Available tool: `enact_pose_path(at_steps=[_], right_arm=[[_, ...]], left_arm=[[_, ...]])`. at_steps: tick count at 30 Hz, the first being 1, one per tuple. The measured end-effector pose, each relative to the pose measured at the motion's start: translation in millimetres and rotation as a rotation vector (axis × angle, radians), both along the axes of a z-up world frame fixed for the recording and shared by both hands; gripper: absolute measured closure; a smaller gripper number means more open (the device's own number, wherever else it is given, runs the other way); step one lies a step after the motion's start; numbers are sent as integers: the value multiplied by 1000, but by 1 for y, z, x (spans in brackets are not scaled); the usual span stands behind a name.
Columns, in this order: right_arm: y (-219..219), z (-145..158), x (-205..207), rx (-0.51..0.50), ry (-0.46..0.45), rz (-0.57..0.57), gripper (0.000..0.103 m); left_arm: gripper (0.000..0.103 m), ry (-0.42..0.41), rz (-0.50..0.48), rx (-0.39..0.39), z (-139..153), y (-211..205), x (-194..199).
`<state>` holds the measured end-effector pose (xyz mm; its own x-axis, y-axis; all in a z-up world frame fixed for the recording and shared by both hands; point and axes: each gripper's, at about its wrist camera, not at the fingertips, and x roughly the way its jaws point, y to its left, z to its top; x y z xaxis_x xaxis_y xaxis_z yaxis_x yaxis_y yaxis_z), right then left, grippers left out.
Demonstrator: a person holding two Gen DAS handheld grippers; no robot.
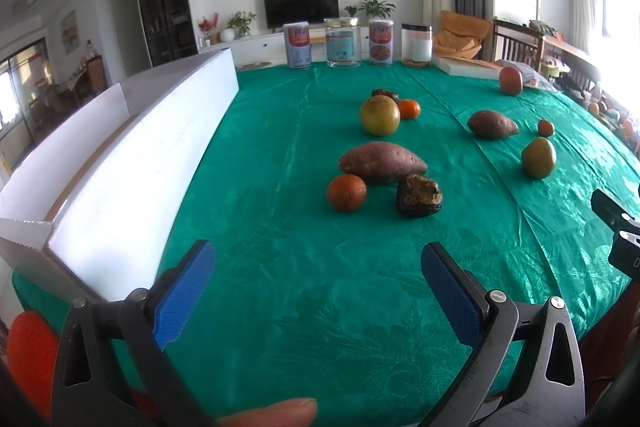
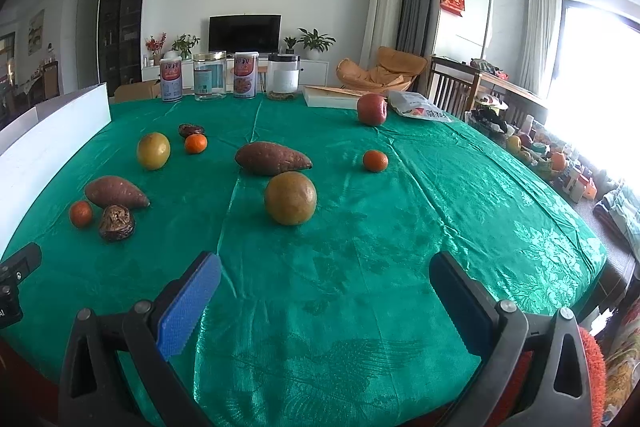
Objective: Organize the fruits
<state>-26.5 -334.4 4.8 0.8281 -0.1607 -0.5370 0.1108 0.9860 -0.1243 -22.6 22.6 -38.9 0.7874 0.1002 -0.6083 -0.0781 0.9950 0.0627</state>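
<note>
Fruits lie scattered on a green tablecloth (image 1: 280, 227). In the left wrist view a sweet potato (image 1: 382, 163), a small orange (image 1: 346, 192) and a dark shrivelled fruit (image 1: 419, 195) sit together ahead of my open, empty left gripper (image 1: 318, 267). A white cardboard box (image 1: 160, 147) stands along the left. In the right wrist view a yellow-green round fruit (image 2: 291, 198) lies just ahead of my open, empty right gripper (image 2: 326, 273). Behind it are a second sweet potato (image 2: 272, 158), a small orange (image 2: 375, 161) and a red apple (image 2: 372, 109).
Several jars and tins (image 2: 208, 76) stand along the far table edge, with a flat white box (image 2: 336, 97) and a plastic bag (image 2: 420, 109) at far right. Another green fruit (image 2: 153, 150), orange (image 2: 195, 143) and dark fruit (image 2: 190, 130) lie at left. The table's right edge (image 2: 592, 267) drops off.
</note>
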Motion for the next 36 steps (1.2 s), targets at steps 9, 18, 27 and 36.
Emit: enact_pose_path(at_steps=[9,18,27,36], right_arm=[[0,0,0,1,-1,-1,0],[1,1,0,2,-5,-5,0],[-2,2,-1,0,-13,-19,0],[3,-6,4,56,54,80,0]], left_arm=[[0,2,-1,1,0,0,0],[0,4,-1,3,0,0,0],[0,23,19,-29,0,8,5],[0,216,20,-99,-40,27,25]])
